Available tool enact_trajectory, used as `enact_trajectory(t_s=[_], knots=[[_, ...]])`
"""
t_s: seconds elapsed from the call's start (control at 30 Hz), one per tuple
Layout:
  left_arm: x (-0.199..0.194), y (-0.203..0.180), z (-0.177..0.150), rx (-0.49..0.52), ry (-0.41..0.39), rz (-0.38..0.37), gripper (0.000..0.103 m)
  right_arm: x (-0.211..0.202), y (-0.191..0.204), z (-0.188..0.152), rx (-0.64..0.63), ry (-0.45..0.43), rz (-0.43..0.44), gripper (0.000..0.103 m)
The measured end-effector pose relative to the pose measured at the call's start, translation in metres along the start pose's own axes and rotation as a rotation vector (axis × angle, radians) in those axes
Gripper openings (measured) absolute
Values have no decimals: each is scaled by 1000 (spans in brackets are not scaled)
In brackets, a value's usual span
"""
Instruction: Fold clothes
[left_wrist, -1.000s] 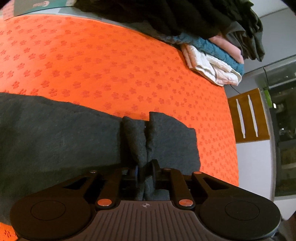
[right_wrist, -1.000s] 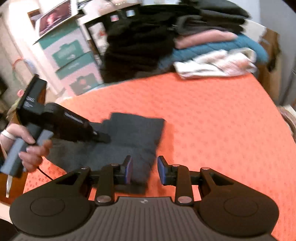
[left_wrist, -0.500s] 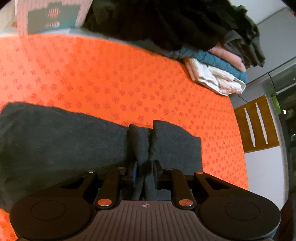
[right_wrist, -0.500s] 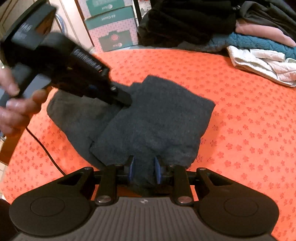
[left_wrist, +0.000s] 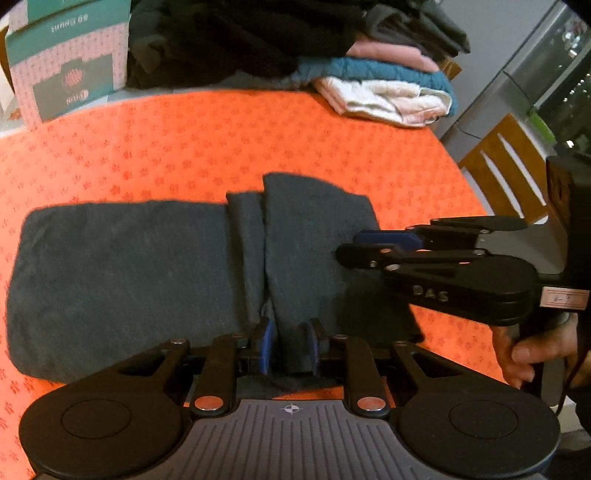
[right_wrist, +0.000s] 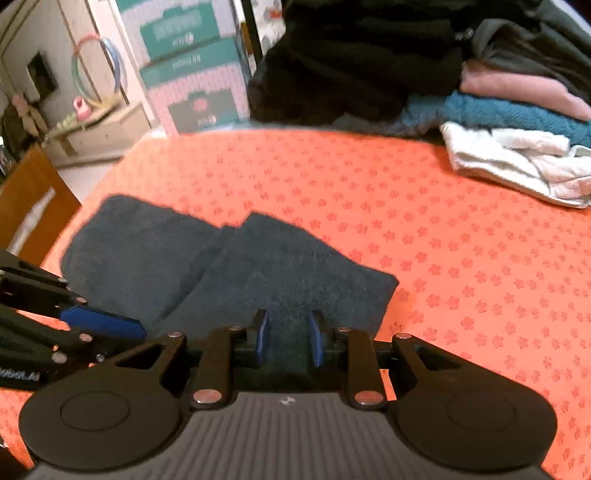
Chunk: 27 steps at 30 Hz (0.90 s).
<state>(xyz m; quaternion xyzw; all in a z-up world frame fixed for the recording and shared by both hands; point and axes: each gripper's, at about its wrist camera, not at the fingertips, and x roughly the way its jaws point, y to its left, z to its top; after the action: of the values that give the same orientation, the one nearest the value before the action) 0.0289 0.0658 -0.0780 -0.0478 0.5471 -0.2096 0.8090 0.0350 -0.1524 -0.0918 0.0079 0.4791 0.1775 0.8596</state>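
A dark grey garment (left_wrist: 129, 266) lies partly folded on the orange patterned table cover (left_wrist: 221, 140), with one flap laid over the rest. My left gripper (left_wrist: 290, 347) is at the garment's near edge, shut on a raised fold of cloth. My right gripper (right_wrist: 290, 339) holds the near edge of the folded part (right_wrist: 295, 266), and dark cloth fills the gap between its blue pads. The left wrist view shows the right gripper (left_wrist: 351, 247) from the side, over the garment's right end, with a person's hand (left_wrist: 524, 354) on its handle. In the right wrist view the left gripper (right_wrist: 110, 325) reaches in at the lower left.
A pile of clothes stands along the far edge: white (left_wrist: 388, 99), teal (left_wrist: 388, 72), pink (left_wrist: 388, 55) and black (left_wrist: 240, 40) pieces. Teal and pink boxes (left_wrist: 66, 66) stand at the back left. A wooden chair (left_wrist: 506, 173) stands off the table's right side.
The right gripper came down onto the garment's near edge and its jaws narrowed on the cloth. The left gripper drew back with its fold, its jaws a little wider, and now sees the right gripper.
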Motion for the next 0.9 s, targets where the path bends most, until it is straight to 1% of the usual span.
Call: enact_trajectory(t_s=[0.1, 0.2, 0.23, 0.27, 0.3, 0.33, 0.43, 0.57, 0.7, 0.8, 0.9], knots=[[12, 6, -1, -33, 8, 8, 22, 8, 2, -4, -9, 19, -3, 28], [18, 10, -3, -52, 14, 8, 24, 3, 0, -2, 2, 11, 9, 29], [20, 11, -3, -59, 16, 8, 24, -1, -2, -2, 19, 1, 11, 33], [22, 13, -4, -65, 18, 8, 24, -5, -4, -2, 42, -6, 9, 36], [23, 14, -4, -70, 19, 8, 24, -10, -8, -5, 78, -13, 12, 42], [23, 15, -5, -74, 17, 6, 24, -14, -13, -8, 129, -18, 24, 44], [23, 16, -6, -86, 12, 3, 24, -24, -28, -22, 279, -25, 53, 44], [24, 15, -6, -91, 10, 1, 24, -26, -39, -44, 423, -28, 110, 45], [22, 17, -5, -93, 5, -6, 25, -18, -40, -53, 479, -22, 127, 46], [11, 20, -5, -92, -25, -1, 28, -17, -38, -55, 496, -29, 109, 46], [-4, 28, -7, -108, -59, 13, 28, -25, -38, -58, 524, -56, 96, 50]])
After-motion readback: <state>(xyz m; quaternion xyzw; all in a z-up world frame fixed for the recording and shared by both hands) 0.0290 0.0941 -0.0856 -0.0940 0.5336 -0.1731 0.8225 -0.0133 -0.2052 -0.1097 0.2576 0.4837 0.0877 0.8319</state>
